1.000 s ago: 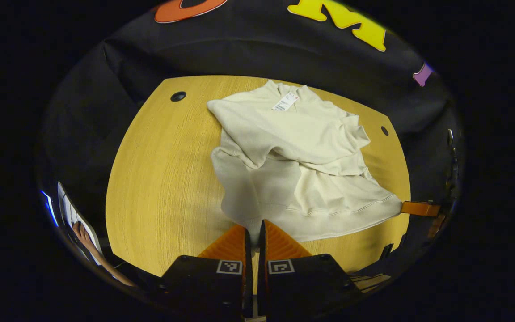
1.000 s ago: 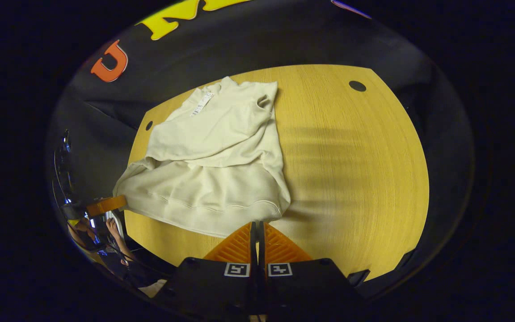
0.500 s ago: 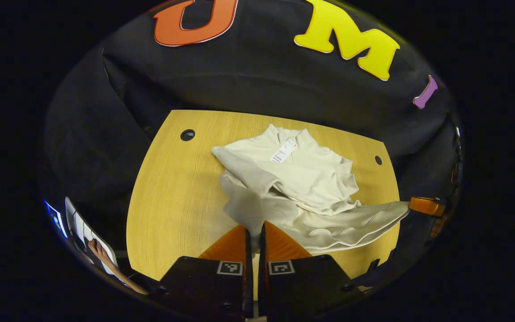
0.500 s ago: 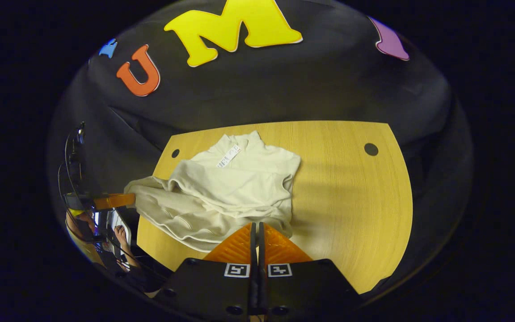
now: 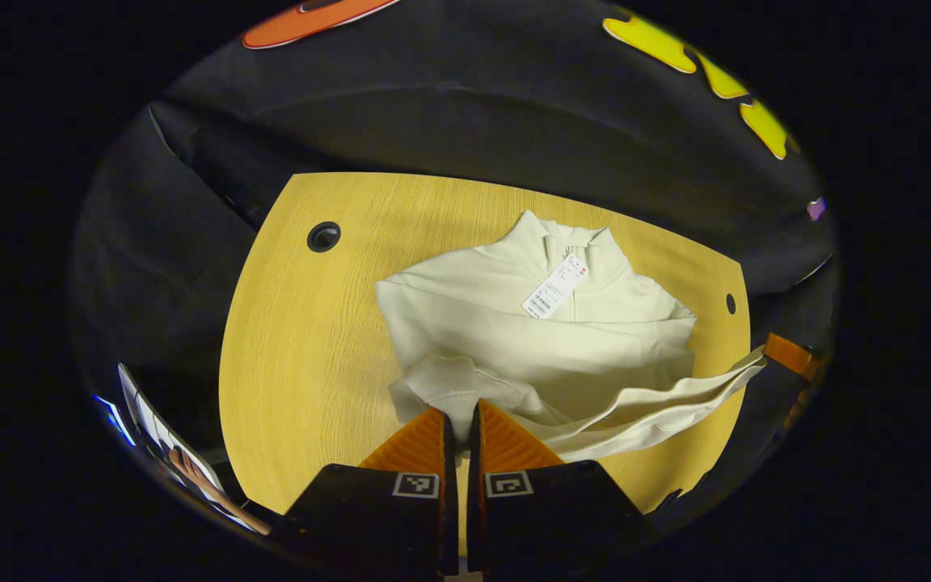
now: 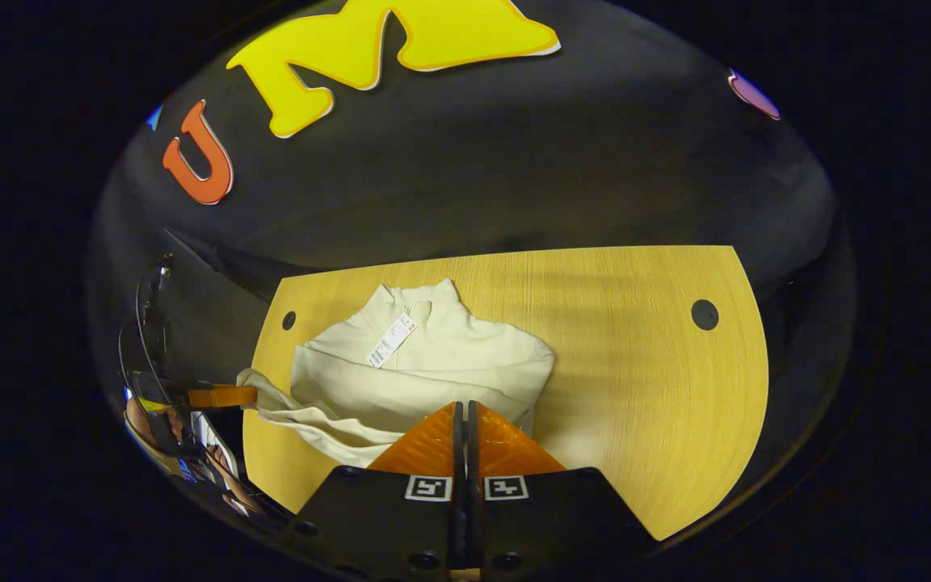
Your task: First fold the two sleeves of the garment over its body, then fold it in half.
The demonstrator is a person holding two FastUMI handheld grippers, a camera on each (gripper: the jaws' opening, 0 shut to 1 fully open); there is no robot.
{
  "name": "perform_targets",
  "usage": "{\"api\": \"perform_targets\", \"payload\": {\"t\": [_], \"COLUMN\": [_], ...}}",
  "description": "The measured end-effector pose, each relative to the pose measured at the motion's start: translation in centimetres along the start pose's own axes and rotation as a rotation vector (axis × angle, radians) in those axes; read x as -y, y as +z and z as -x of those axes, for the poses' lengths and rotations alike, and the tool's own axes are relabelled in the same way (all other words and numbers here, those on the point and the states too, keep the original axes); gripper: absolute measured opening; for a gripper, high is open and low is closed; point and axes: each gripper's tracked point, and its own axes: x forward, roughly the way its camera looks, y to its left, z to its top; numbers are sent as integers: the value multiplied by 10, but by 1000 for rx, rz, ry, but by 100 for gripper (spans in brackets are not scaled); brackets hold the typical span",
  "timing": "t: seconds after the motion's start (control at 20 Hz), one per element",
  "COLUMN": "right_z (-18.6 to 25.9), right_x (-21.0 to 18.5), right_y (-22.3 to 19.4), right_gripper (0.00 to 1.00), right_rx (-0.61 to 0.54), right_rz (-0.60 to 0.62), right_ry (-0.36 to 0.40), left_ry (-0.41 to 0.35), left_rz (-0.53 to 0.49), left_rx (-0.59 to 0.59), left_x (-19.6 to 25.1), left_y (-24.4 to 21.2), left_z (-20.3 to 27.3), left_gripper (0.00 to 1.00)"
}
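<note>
A cream sweatshirt (image 5: 546,331) lies on the wooden table (image 5: 304,347), collar and paper tag (image 5: 554,287) at the far side, both sleeves folded across its body. My left gripper (image 5: 459,416) is shut on one corner of the hem, which is lifted off the table. My right gripper (image 6: 463,408) is shut on the other hem corner. The raised hem (image 5: 659,400) stretches between the two grippers above the body. In the left gripper view the right gripper (image 5: 789,356) shows at the far right; in the right gripper view the left gripper (image 6: 219,396) shows at the left.
The table has round cable holes (image 5: 324,237) (image 6: 705,314) near its far corners. Bare tabletop lies to either side of the sweatshirt. The black cloth wall stands behind the table. A person's hand and a screen (image 5: 166,453) show at the lower left edge.
Both grippers have lifted the hem off the table and carried it toward the collar. The lower half of the sweatshirt now hangs raised over the body.
</note>
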Motion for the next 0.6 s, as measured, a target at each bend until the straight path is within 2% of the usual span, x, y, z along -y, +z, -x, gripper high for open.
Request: {"api": "perform_targets", "payload": {"t": [0.15, 0.35, 0.55, 0.6], "right_z": [-43, -96, -129, -134], "right_x": [3, 19, 26, 29], "right_y": [18, 49, 28, 23], "right_gripper": [0, 1, 0, 0], "right_rx": [9, 76, 18, 10], "right_rz": [4, -22, -49, -45], "right_ry": [-6, -30, -54, -66], "left_ry": [-43, -97, -161, -181], "left_rz": [22, 30, 92, 111], "left_rx": [-55, -115, -104, -88], "left_x": [-2, 1, 7, 12], "left_y": [17, 20, 24, 26], "left_z": [-42, -84, -104, -111], "left_gripper": [7, 7, 10, 15]}}
